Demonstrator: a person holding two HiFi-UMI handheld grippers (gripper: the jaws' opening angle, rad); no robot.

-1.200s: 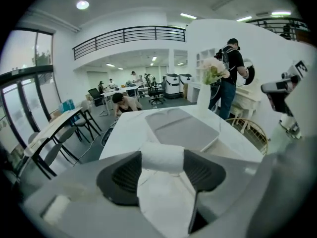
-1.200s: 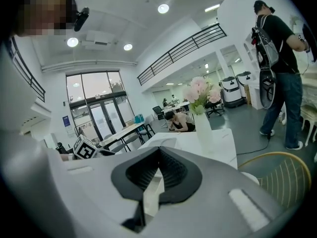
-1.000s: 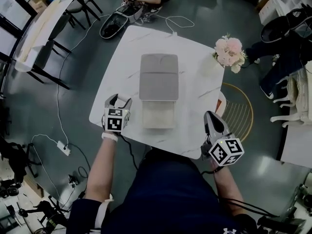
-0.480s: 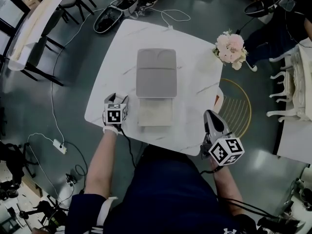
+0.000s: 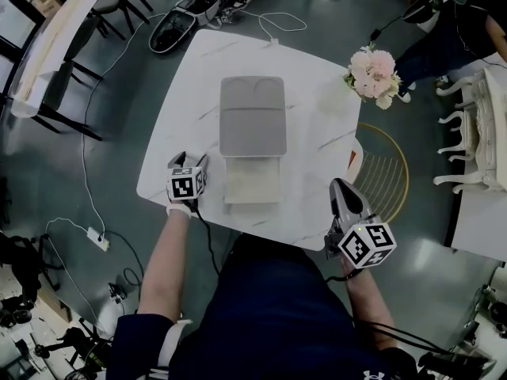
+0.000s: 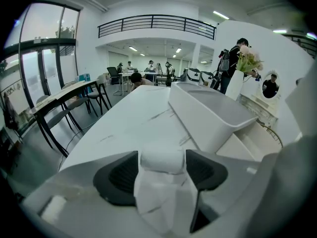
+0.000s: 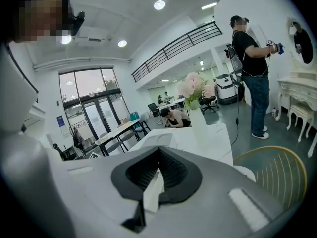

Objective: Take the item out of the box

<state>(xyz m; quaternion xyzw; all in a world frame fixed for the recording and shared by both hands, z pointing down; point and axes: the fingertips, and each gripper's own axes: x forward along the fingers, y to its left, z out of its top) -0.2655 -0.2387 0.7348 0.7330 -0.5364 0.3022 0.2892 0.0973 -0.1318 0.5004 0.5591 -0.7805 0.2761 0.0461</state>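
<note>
The left gripper [image 5: 190, 163] has stayed just left of the open box [image 5: 252, 125], its empty jaws opening wider, while the right gripper [image 5: 341, 188] stays clenched.

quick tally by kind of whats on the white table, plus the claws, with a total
box: 1
vase of flowers: 1
claws: 2 (left claw, jaws opening with nothing between them; right claw, jaws together)
total: 4
</note>
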